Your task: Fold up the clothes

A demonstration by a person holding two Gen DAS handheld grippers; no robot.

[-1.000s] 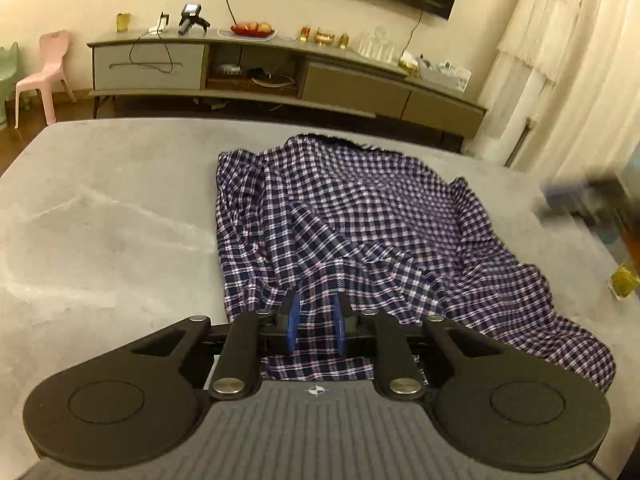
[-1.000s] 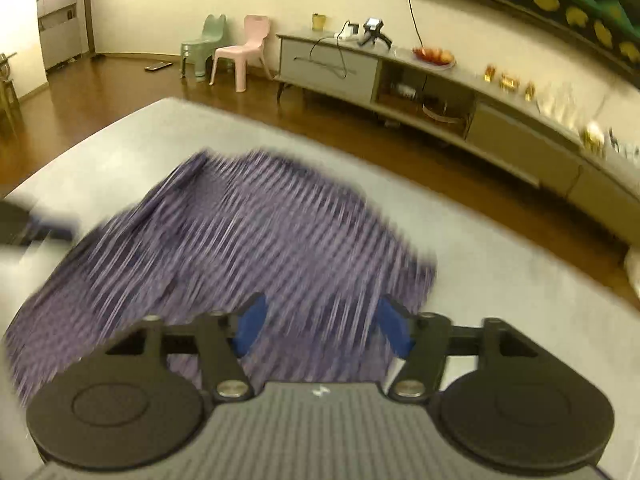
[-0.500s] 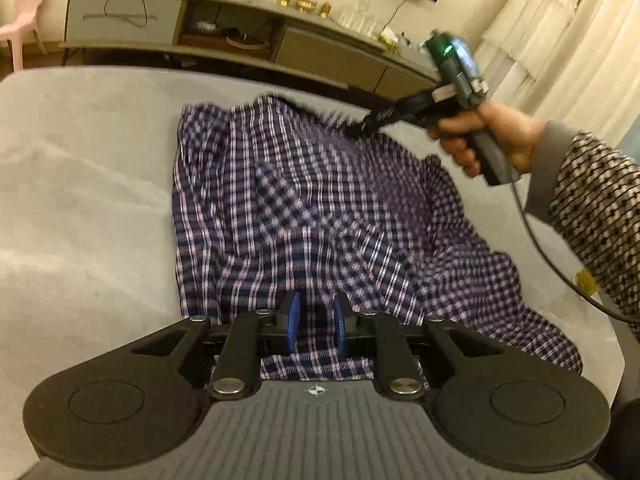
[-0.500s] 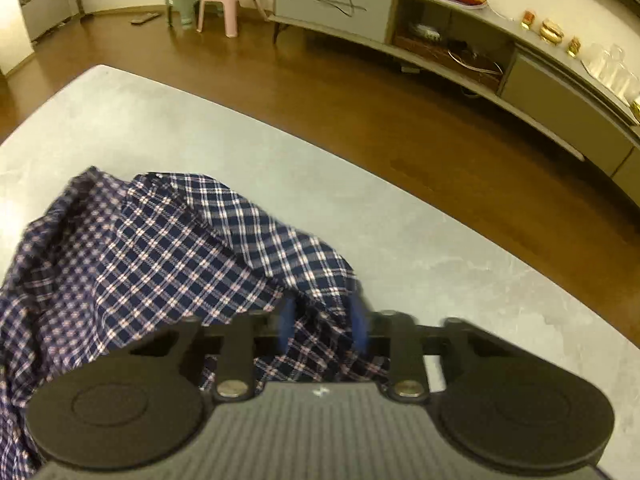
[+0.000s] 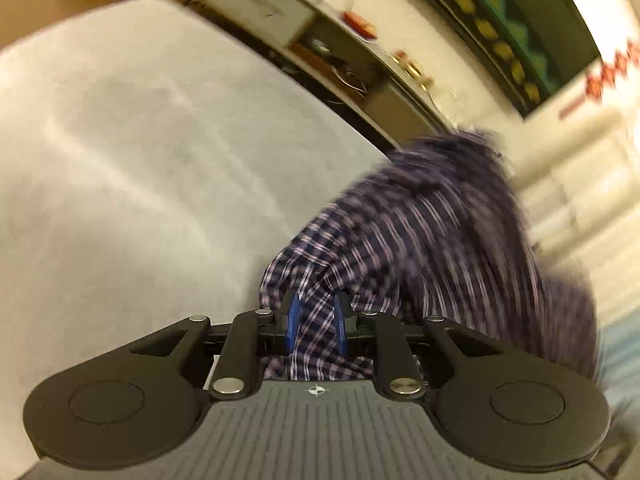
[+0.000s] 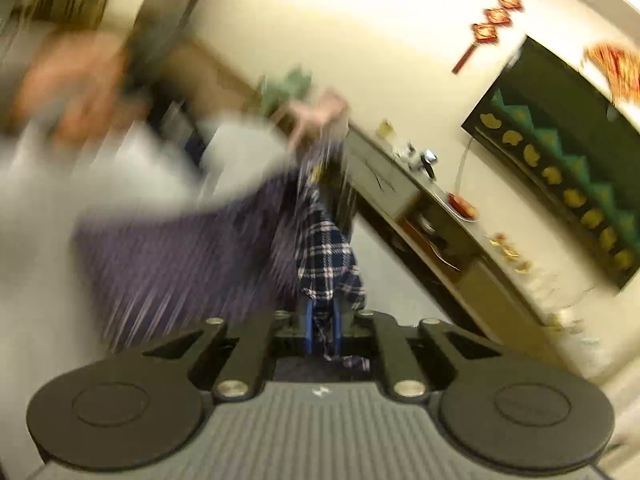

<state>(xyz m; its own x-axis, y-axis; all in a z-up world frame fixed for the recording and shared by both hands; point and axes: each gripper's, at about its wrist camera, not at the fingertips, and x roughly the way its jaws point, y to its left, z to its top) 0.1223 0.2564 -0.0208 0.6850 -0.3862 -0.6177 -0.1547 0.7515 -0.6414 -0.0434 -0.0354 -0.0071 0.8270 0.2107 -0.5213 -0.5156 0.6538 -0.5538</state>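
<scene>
The blue and white checked shirt [image 5: 420,232] is bunched and raised off the grey table [image 5: 120,160], and it is blurred by motion. My left gripper [image 5: 316,304] is shut on a fold of the shirt's near edge, with cloth between the blue pads [image 5: 294,316]. In the right wrist view my right gripper [image 6: 323,312] is shut on another part of the shirt [image 6: 324,256], which hangs up and away from the pads. The rest of the cloth streams left in a blur. A blurred hand [image 6: 72,92] shows at upper left.
A long low TV cabinet [image 5: 280,12] with small items on top stands against the wall beyond the table, also visible in the right wrist view as the cabinet [image 6: 420,208]. A dark wall hanging [image 6: 560,160] is above it. Bare grey tabletop [image 6: 32,280] spreads to the left.
The right gripper went from open to shut on the shirt's far edge. The shirt, flat on the table before, is now lifted and bunched between both grippers. Both views have rolled.
</scene>
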